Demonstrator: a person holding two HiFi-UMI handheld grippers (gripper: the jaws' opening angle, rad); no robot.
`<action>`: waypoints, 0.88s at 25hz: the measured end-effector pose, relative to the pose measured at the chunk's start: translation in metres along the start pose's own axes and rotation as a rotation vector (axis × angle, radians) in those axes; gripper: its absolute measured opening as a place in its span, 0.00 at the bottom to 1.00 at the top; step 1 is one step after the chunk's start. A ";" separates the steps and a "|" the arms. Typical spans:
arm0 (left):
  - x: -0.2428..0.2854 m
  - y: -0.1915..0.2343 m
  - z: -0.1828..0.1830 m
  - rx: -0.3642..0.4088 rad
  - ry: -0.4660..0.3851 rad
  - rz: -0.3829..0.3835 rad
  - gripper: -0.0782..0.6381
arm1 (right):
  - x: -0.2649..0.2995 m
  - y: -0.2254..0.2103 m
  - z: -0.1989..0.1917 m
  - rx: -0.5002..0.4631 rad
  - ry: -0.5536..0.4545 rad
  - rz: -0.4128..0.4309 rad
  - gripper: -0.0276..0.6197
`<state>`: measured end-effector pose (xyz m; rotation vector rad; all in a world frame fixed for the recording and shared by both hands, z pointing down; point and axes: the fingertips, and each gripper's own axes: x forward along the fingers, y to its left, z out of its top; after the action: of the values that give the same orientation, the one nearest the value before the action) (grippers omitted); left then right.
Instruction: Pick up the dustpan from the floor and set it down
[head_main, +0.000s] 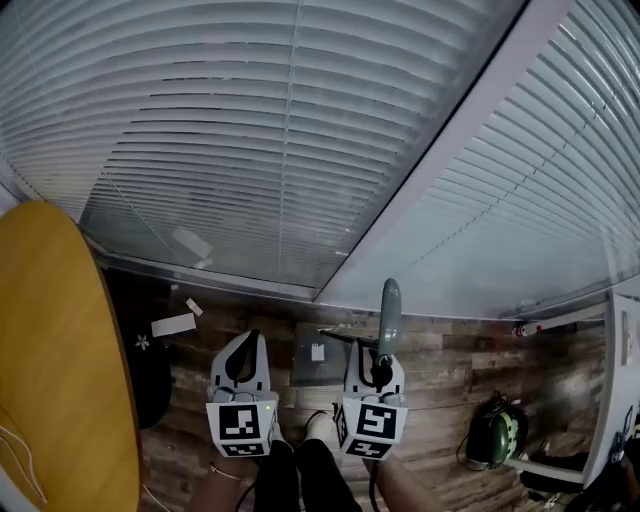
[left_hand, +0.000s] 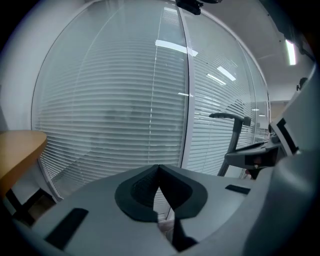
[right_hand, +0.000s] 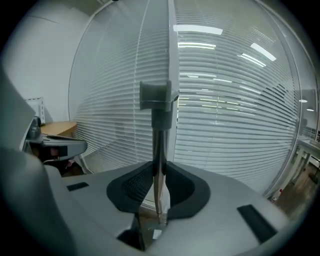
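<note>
A corner of slatted blinds (head_main: 300, 150) is noted above a wood-plank floor (head_main: 440, 395), with a yellow round table (head_main: 60, 350) at the left edge. The right gripper (head_main: 379, 368) is found clamped on the dustpan's handle (head_main: 389, 310), its pads pressed to either side of the shaft, which runs up beyond them. The grey pan of the dustpan (head_main: 318, 362) is seen just left of that gripper, low over the planks. Whether it rests on them or hangs clear cannot be told. The left gripper (head_main: 244, 352) is held alongside with its jaws together and nothing between them. The pick-up is judged complete, the grip being secure. The setting-down is judged outstanding, since the handle has not been released.
</note>
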<state>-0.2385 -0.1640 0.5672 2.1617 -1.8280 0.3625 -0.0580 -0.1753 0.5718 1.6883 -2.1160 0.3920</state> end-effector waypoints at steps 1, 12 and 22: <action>0.002 0.002 -0.005 0.000 0.000 0.004 0.13 | 0.005 0.001 -0.006 -0.002 0.002 0.002 0.19; 0.020 0.011 -0.072 0.028 0.049 -0.001 0.13 | 0.046 0.014 -0.069 -0.004 0.054 0.015 0.19; 0.043 0.015 -0.107 0.000 0.061 0.018 0.13 | 0.074 0.016 -0.099 0.003 0.083 0.017 0.19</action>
<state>-0.2470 -0.1651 0.6834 2.1114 -1.8159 0.4274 -0.0741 -0.1898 0.6941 1.6284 -2.0719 0.4628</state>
